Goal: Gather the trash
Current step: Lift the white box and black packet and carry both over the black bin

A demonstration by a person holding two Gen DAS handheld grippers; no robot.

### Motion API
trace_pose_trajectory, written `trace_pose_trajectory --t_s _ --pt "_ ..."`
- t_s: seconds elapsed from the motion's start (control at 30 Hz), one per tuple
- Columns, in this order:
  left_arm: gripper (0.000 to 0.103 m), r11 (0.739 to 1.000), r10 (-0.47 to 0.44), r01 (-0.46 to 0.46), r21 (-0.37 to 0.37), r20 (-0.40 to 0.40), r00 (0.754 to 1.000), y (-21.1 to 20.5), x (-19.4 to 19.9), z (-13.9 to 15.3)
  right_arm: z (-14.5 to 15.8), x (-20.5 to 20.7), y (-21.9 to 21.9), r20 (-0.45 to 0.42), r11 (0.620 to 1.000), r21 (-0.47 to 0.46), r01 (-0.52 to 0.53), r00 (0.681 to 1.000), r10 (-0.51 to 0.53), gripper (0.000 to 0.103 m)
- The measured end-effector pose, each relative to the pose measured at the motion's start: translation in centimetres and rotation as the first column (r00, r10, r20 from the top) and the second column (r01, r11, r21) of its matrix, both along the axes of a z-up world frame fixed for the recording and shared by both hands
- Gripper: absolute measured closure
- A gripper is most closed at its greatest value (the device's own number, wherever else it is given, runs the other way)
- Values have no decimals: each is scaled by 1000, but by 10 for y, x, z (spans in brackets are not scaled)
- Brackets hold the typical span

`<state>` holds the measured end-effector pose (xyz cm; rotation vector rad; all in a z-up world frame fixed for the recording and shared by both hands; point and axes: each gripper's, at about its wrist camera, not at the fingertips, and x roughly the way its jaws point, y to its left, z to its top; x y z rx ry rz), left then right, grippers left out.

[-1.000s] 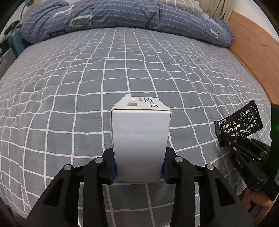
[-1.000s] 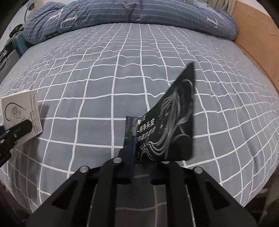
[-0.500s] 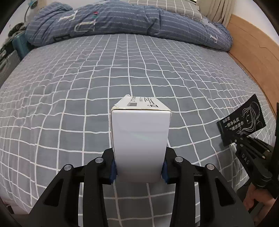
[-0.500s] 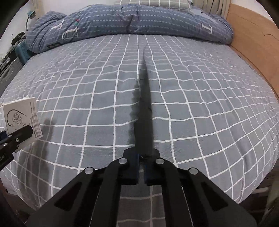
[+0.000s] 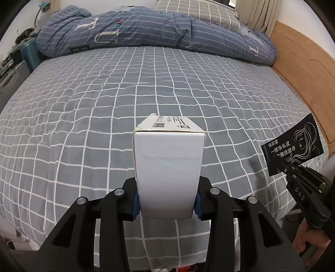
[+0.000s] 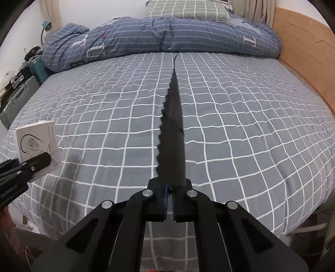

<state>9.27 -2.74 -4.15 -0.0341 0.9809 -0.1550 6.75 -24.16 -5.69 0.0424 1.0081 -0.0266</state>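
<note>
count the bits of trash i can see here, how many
2. A white box is clamped in the left gripper; a black sachet is pinched edge-on in the right gripper. Both are held above the bed. More may lie out of view.

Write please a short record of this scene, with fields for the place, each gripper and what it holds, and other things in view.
place: bed with grey checked sheet, seen from its foot end
left gripper: shut on white box, held above the sheet
right gripper: shut on black sachet, edge-on in its own view
sachet print: white woman's profile and Chinese text, seen in left view
far end: blue quilt bunched up, grey checked pillow behind it
right side: wooden bed frame
</note>
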Motion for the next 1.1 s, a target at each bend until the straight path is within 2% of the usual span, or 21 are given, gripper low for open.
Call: trace_pose_trajectory --t_s 0.57,1.1 --pt "65 999 21 -20 -37 14 1000 4 -58 24 33 -54 26 41 999 1 -55 998 55 100" --pt "65 997 49 -48 -52 5 999 11 -121 24 33 -118 42 21 996 41 -80 997 80 100"
